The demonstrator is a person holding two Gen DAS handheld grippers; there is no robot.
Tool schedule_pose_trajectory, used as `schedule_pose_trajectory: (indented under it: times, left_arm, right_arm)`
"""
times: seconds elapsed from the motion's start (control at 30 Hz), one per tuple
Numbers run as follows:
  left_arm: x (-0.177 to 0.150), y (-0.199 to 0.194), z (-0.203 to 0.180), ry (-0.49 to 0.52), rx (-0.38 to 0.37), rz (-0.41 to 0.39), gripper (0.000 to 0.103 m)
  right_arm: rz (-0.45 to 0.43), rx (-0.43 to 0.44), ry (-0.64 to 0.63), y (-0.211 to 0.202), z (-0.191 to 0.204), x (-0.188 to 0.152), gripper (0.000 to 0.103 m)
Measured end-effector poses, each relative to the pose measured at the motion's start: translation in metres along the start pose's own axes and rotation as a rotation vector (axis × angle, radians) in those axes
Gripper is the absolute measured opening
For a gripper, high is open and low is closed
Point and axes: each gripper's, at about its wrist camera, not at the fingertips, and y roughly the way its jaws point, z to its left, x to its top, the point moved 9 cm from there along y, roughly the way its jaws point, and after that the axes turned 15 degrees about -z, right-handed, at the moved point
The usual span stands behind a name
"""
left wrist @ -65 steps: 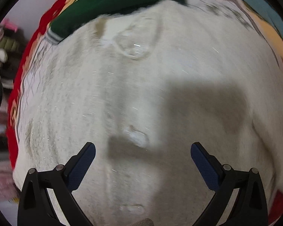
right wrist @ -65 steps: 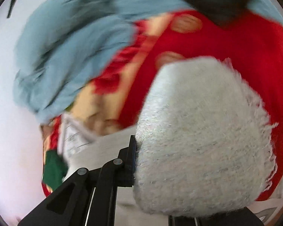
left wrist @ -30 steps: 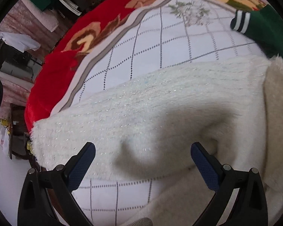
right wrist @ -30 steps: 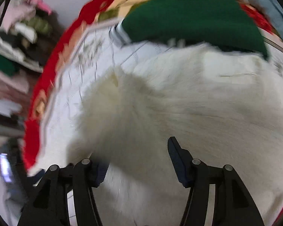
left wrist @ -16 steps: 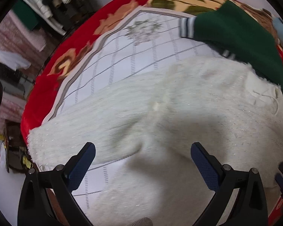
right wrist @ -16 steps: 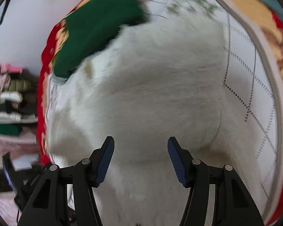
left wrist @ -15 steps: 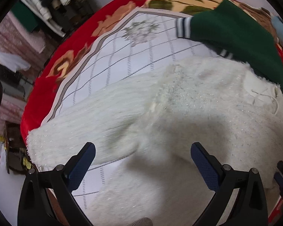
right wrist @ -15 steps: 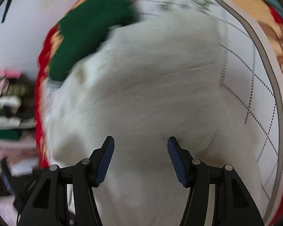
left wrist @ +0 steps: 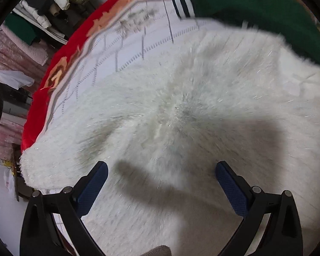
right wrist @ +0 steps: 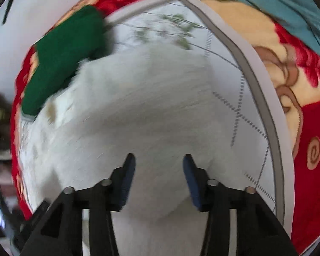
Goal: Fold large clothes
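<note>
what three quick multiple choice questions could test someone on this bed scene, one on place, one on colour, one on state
1. Where does the green garment lie relative to the white fluffy sweater?
A. at its far edge
B. folded inside it
C. on the floor

2. What colour are the pads on the tongs?
A. yellow
B. blue
C. white

3. What are the left tongs doing?
A. clamped on the green garment
B. shut with nothing in them
C. open above the white sweater, holding nothing

Answers:
1 A: the green garment lies along the far edge of the white sweater on the bedspread.
2 B: the pads are dark blue on both tongs.
3 C: the left tongs stand wide apart over the sweater, with no cloth pinched. The right tongs are opening, also without cloth pinched.
</note>
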Motion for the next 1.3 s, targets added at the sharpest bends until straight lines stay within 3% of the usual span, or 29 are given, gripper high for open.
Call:
schedule_pose_trajectory:
  times: [0.03, 0.1, 0.2, 0.3, 0.37, 0.47, 0.6, 0.7, 0.87, 0.97, 1.03, 1.07, 1.1, 1.13, 1.17, 1.3]
  left_arm:
    - [-0.004, 0.014, -0.003, 0.002, -0.006, 0.026, 0.103]
    - [-0.006, 0.024, -0.003, -0.022, -0.032, 0.043, 0.103]
    - [0.004, 0.008, 0.012, -0.061, -0.065, 0.011, 0.103]
    - [0.014, -0.018, 0.052, -0.14, -0.066, -0.021, 0.103]
    - [0.003, -0.03, 0.098, -0.256, -0.072, 0.033, 0.103]
    - [-0.044, -0.035, 0.173, -0.454, -0.044, 0.139, 0.103]
    - [-0.116, -0.015, 0.264, -0.772, 0.01, 0.275, 0.103]
    - [-0.144, 0.01, 0.309, -0.943, 0.044, 0.293, 0.102]
    - [-0.163, 0.063, 0.355, -1.173, 0.018, 0.289, 0.102]
    - [-0.148, 0.078, 0.375, -1.162, 0.058, 0.204, 0.102]
    - [-0.129, 0.083, 0.385, -1.097, 0.09, 0.143, 0.092]
    - [-0.12, 0.085, 0.389, -1.066, 0.099, 0.117, 0.071]
    - [-0.107, 0.086, 0.391, -1.015, 0.098, 0.086, 0.039]
    - [-0.097, 0.088, 0.39, -0.977, 0.08, 0.07, 0.021]
    - [-0.087, 0.088, 0.389, -0.932, 0.076, 0.061, 0.013]
    - [-0.041, 0.066, 0.379, -0.703, 0.111, -0.062, 0.01]
  right_arm:
    - [0.009, 0.002, -0.043, -0.003, 0.009, -0.008, 0.066]
    - [0.037, -0.017, -0.109, -0.004, 0.02, -0.023, 0.066]
    - [0.071, -0.033, -0.111, -0.002, 0.024, -0.023, 0.066]
    - [0.059, -0.057, -0.147, -0.009, 0.048, -0.028, 0.067]
    - [0.053, -0.063, -0.178, 0.002, 0.077, -0.018, 0.07]
    - [0.055, -0.054, -0.213, -0.007, 0.112, -0.024, 0.075]
    - [0.079, 0.018, -0.196, -0.001, 0.172, -0.059, 0.075]
    - [0.119, 0.077, -0.127, 0.009, 0.199, -0.091, 0.075]
    - [0.132, 0.033, -0.142, 0.029, 0.217, -0.125, 0.075]
    - [0.115, -0.013, -0.174, 0.043, 0.228, -0.131, 0.075]
    - [0.088, -0.1, -0.222, 0.044, 0.228, -0.13, 0.075]
    - [0.066, -0.165, -0.271, 0.042, 0.226, -0.127, 0.075]
    - [0.038, -0.239, -0.331, 0.039, 0.224, -0.122, 0.075]
    - [0.011, -0.291, -0.373, 0.036, 0.224, -0.117, 0.075]
    - [-0.009, -0.322, -0.4, 0.033, 0.224, -0.113, 0.075]
    - [-0.079, -0.412, -0.484, 0.026, 0.226, -0.095, 0.083]
